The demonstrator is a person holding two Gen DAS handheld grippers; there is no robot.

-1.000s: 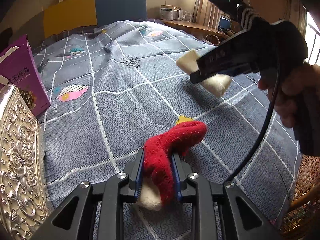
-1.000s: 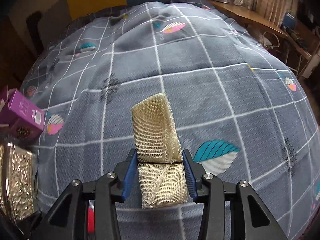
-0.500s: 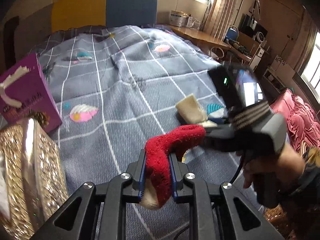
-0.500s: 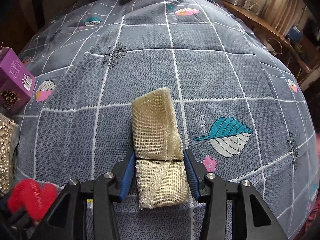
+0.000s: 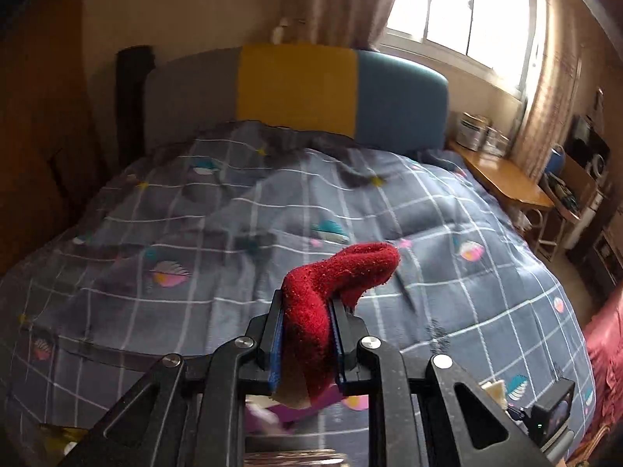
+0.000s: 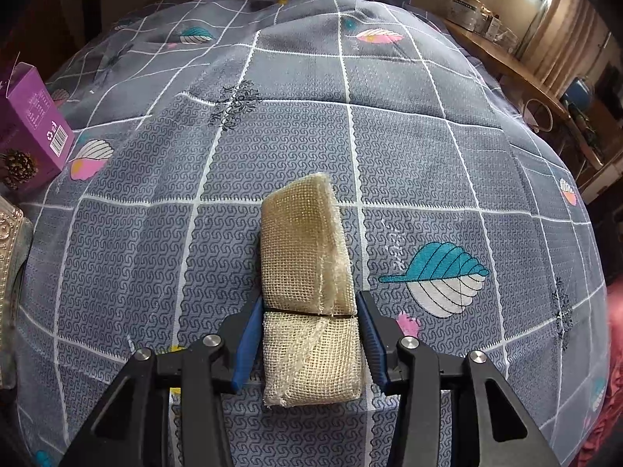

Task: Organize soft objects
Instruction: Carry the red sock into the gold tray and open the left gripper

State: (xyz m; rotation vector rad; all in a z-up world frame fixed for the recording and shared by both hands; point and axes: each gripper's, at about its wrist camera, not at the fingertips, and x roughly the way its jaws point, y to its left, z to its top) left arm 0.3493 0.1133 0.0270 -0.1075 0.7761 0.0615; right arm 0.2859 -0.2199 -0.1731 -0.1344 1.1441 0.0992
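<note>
- Left wrist view: the left gripper [image 5: 305, 344] is squeezed tight on a red sock [image 5: 331, 292]. The sock's bottom sits between the blue pads [image 5: 277, 344], and its top flops over to the right.
- The sock is up in the air, off the bed [image 5: 194, 233]. The blanket with white lines and little leaves is far below it.
- Under the gripper a bit of the purple box [image 5: 307, 408] peeks out, with something shiny at the very bottom edge. It is too blurry to say more.
- Down in the right corner, the right gripper [image 5: 553, 414] shows with a pale bit of its sponge [image 5: 494, 391].
- Right wrist view: the right gripper [image 6: 309, 344] is partly open but pressed on a tan mesh sponge [image 6: 307, 284]. The sponge stands up between the pads, above the blanket.
- The purple box [image 6: 33, 116] sits at the left edge, with a pine cone [image 6: 17, 167] just beside it and a shiny silver box [image 6: 7, 241] below.
- My guess: both soft things are picked up, so the picking part is done. Nothing is put away yet. Both still need a home, maybe in the boxes on the left.
</note>
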